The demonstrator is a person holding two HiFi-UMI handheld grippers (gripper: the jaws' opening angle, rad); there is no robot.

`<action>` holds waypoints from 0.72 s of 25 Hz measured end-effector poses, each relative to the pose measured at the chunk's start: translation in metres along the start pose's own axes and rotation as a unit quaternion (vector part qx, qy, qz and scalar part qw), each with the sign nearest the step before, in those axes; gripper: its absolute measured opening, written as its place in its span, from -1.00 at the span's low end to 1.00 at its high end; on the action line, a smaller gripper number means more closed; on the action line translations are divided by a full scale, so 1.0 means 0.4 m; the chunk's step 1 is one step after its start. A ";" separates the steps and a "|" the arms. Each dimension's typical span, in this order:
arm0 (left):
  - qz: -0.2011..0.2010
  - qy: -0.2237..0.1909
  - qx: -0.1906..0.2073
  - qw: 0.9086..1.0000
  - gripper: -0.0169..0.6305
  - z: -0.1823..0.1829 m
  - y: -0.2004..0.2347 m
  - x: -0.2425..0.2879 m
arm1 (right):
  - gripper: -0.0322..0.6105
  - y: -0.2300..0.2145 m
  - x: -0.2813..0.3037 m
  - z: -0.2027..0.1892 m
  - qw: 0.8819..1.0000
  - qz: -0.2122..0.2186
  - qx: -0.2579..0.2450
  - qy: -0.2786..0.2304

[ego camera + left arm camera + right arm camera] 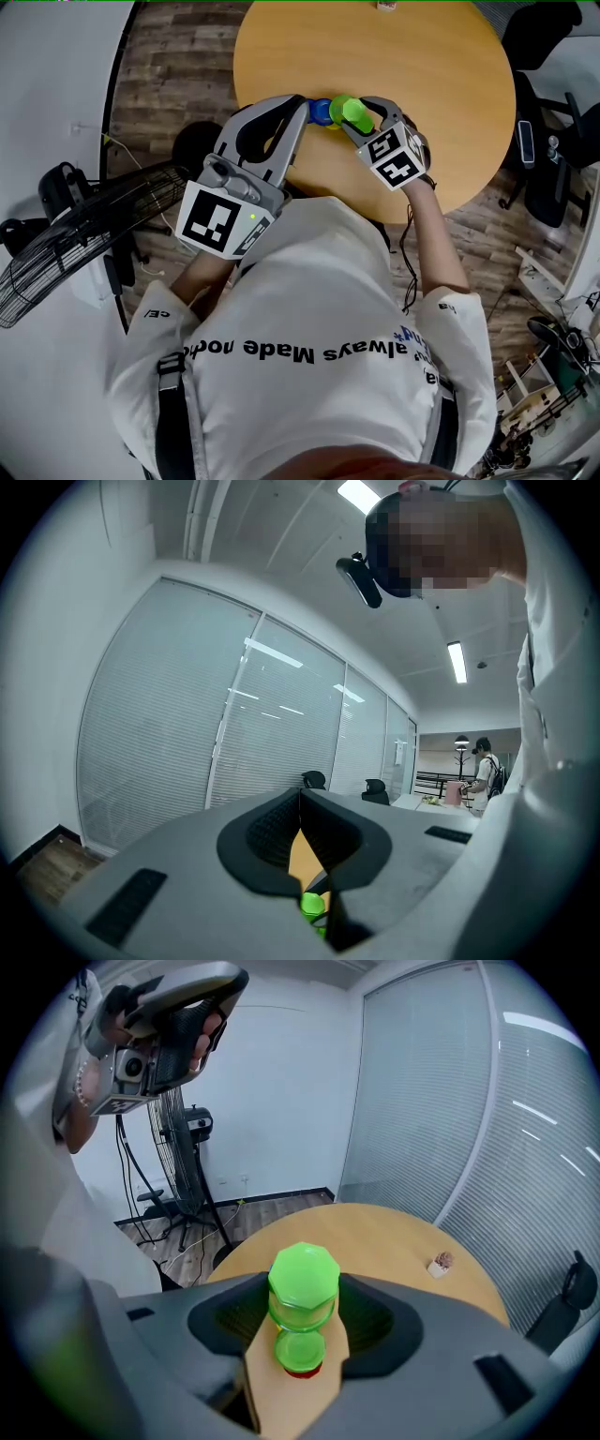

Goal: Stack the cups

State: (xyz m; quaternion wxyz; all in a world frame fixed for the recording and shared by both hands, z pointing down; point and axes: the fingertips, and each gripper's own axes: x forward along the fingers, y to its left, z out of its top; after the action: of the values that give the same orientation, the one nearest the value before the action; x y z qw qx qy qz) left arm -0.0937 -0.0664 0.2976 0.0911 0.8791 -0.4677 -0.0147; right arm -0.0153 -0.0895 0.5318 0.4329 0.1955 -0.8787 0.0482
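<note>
**Right claw** [302, 1312], pitched downward: jaws spread wide and pressed against both flanks of a green cup [303, 1279]; the cup hangs clear of the table, its eight-sided end facing back along the jaws.

**Directly below the claw**, seen through the gap between the jaws: a second green cup [300, 1346] seated on a red cup [303, 1371]; both rest on the round table [403, 1241]. A blue cup [320, 111] sits just beside the claw's tips, on the side of the left claw [300, 803]; that claw is held level, jaws fully together, gripping nothing.

**Step in hand**, by judgement: lowering the held cup onto the stack. Done well, the claw centres the cup over the stack, levels it so the rims meet squarely, descends slowly, and parts its jaws only once the cup is seated.

**Materials:** cups of glossy, slightly translucent plastic with faceted walls, probably light and slippery; jaw pads dark and ribbed; tabletop smooth, matt, wood-toned.

**Beyond the claw:** a small pale object [441, 1262], unidentifiable, near the table's far edge; farther off, a pedestal fan [178, 1138] and slatted blinds [525, 1147].
</note>
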 end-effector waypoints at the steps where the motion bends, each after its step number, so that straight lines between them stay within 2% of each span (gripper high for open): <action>1: 0.001 0.000 0.000 1.000 -0.87 0.000 0.002 -0.002 | -0.14 0.003 0.003 -0.001 1.000 0.001 0.000 0.002; 8: 0.002 0.002 -0.002 1.000 -0.87 -0.003 0.008 -0.005 | -0.14 0.009 0.017 -0.010 1.000 0.004 -0.003 0.008; 18: 0.000 0.000 -0.001 1.000 -0.87 0.001 0.010 -0.007 | -0.09 0.017 0.003 0.007 1.000 0.007 0.007 -0.013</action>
State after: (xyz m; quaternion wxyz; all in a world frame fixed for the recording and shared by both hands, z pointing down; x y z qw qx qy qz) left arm -0.0986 -0.0664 0.2978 0.0920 0.8791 -0.4674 -0.0156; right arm -0.0207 -0.0844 0.5315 0.4197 0.1932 -0.8852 0.0552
